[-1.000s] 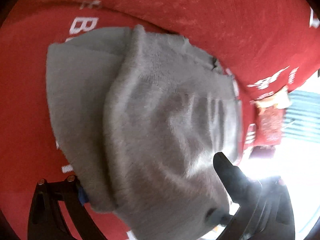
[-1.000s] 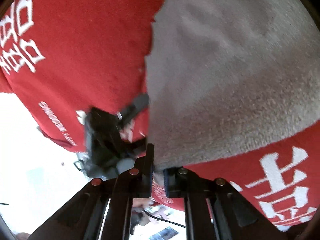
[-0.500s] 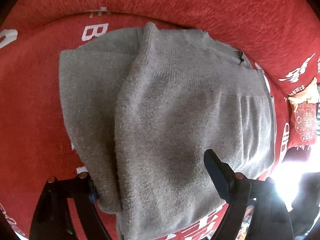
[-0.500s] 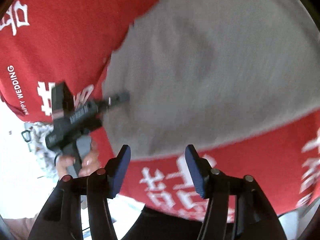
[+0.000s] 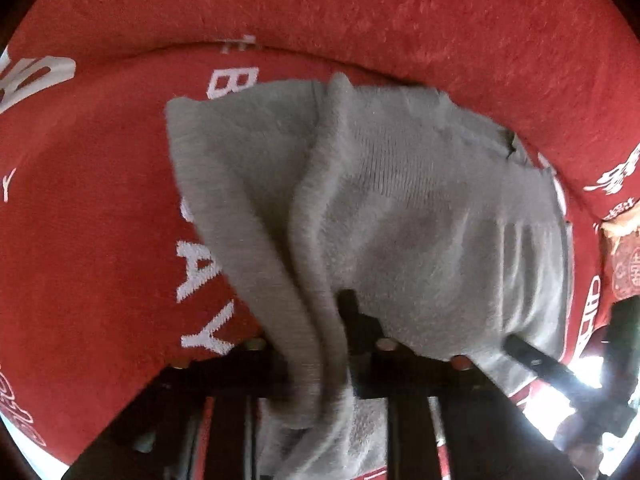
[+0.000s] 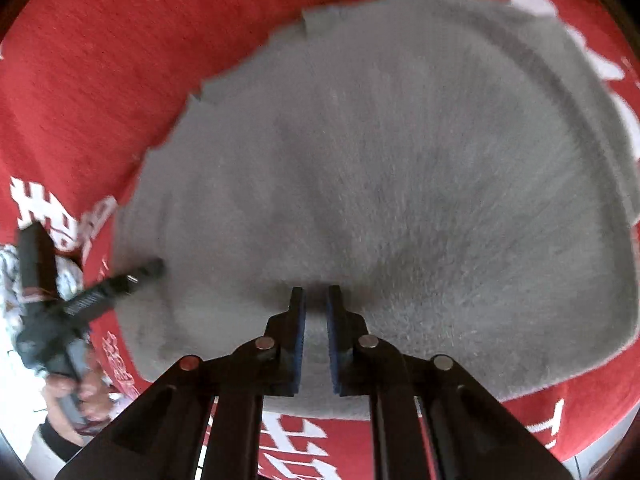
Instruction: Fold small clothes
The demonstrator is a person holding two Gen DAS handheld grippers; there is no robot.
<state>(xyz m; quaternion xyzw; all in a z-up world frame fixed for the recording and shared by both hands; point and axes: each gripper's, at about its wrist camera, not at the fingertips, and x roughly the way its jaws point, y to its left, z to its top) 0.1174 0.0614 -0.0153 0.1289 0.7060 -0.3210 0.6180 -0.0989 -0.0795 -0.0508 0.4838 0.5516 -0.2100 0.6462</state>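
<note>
Left tongs closing on a bunched ridge of the grey knit garment, cloth pinched between the pads. Right tongs drawn narrow, nipping the near hem. Garment spread on the red printed cover, part folded, near its front edge. Could gather uneven layers if lifted: thick folds slipping, crooked crease. Farther off, could snag the collar

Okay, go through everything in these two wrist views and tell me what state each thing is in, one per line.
Grey knit garment: partly folded, one side doubled over, lying on the cloth.
Left claw: closing, a bunched fold of the garment between its fingers.
Right claw: shut on the garment's near edge.
Red printed cloth: spread flat under the garment.
</note>
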